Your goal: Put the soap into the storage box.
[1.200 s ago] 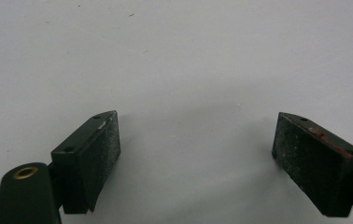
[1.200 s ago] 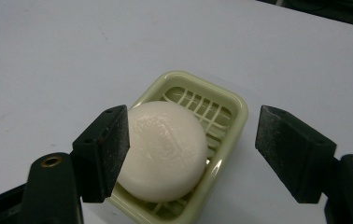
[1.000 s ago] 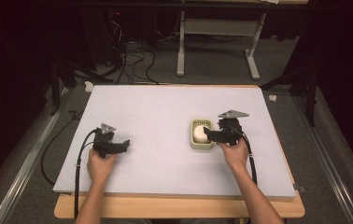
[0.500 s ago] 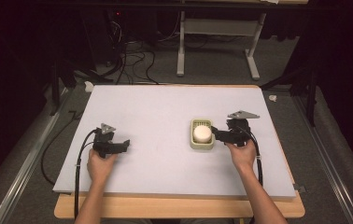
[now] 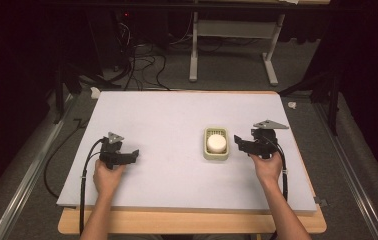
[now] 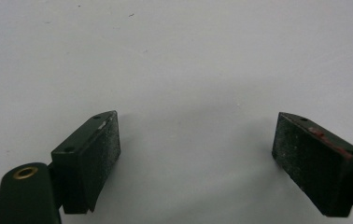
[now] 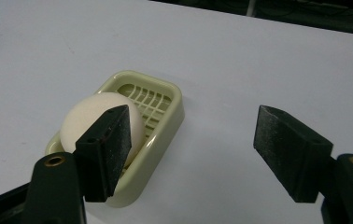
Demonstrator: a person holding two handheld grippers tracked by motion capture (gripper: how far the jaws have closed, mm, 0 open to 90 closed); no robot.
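Step in hand, as judged: the release after placing. The soap (image 5: 216, 143) lies in the dish (image 5: 216, 156), which stands on the desk (image 5: 167, 115) right of centre. The right gripper (image 5: 237, 141) sits just beside the dish's right edge, apart from it. Its jaws have just been closing somewhat, yet they stand spread, with nothing between them. The left gripper (image 5: 136, 154) rests well apart at the desk's left, jaws spread over bare surface and holding nothing.

Next move, as judged: if the soap is to be taken again, the right gripper must turn toward the dish and straddle the soap above the rim. The pads should meet the soap's rounded sides, not the dish wall.

Materials:
- Soap: white, round, domed, with a matte and smooth look.
- Dish: pale green plastic, rectangular with rounded corners, raised rim, slotted grid floor.
- Desk: flat white sheet on a wooden top.
- Pads: black, flat, finely grained, scuffed.
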